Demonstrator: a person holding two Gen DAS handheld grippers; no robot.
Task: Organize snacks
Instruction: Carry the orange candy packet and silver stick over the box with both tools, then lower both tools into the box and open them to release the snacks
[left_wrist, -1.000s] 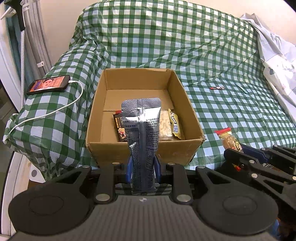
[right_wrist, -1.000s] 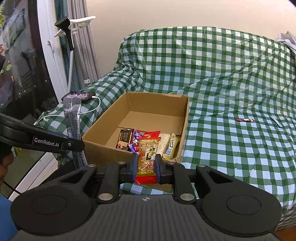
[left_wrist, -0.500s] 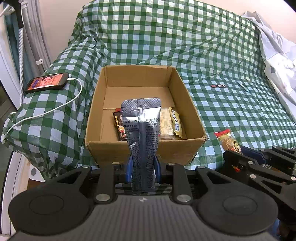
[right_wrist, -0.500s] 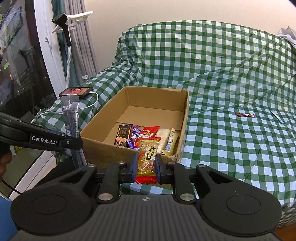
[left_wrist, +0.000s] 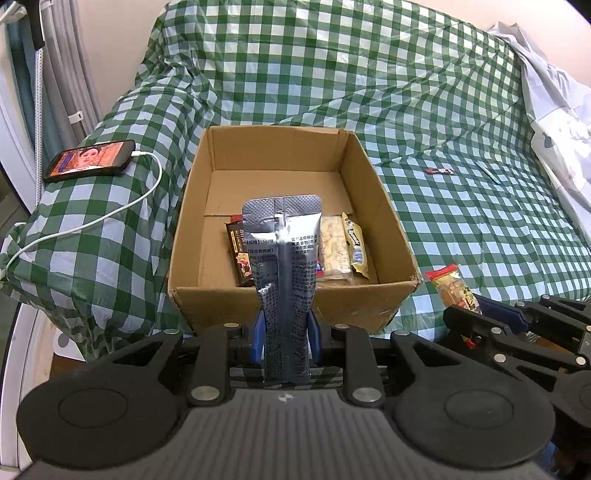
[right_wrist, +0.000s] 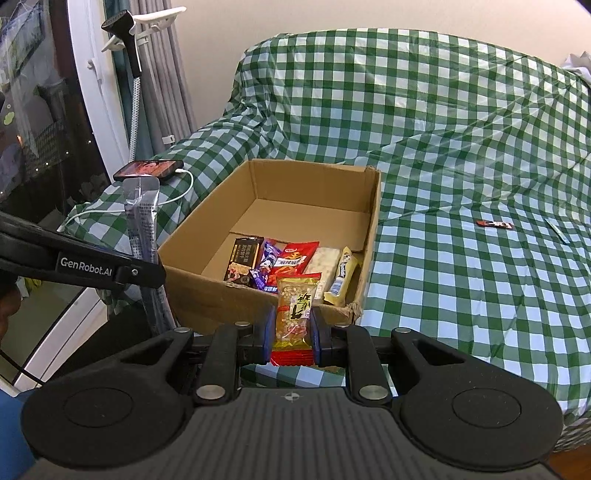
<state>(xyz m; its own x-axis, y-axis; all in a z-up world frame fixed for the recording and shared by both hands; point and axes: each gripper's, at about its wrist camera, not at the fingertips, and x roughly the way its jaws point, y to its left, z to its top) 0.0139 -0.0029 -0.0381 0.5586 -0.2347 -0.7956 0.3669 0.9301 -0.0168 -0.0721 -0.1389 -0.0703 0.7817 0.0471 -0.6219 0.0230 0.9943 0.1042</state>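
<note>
Just short of the open brown cardboard box (right_wrist: 295, 295), with several snacks already packed, I find two unplaced: left gripper (left_wrist: 284, 328) clamps the tall silver foil pouch (left_wrist: 284, 266), right gripper (right_wrist: 291, 332) the yellow-and-red peanut packet (right_wrist: 295, 310).

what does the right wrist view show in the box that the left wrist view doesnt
Only the right wrist view shows the red packet and purple wrapper; in the left view the silver pouch hides them. Only the left view shows the printed face of that pouch, clamped in the left gripper. Both show the cardboard box, the dark bar, and the peanut packet clamped in the right gripper.
</note>
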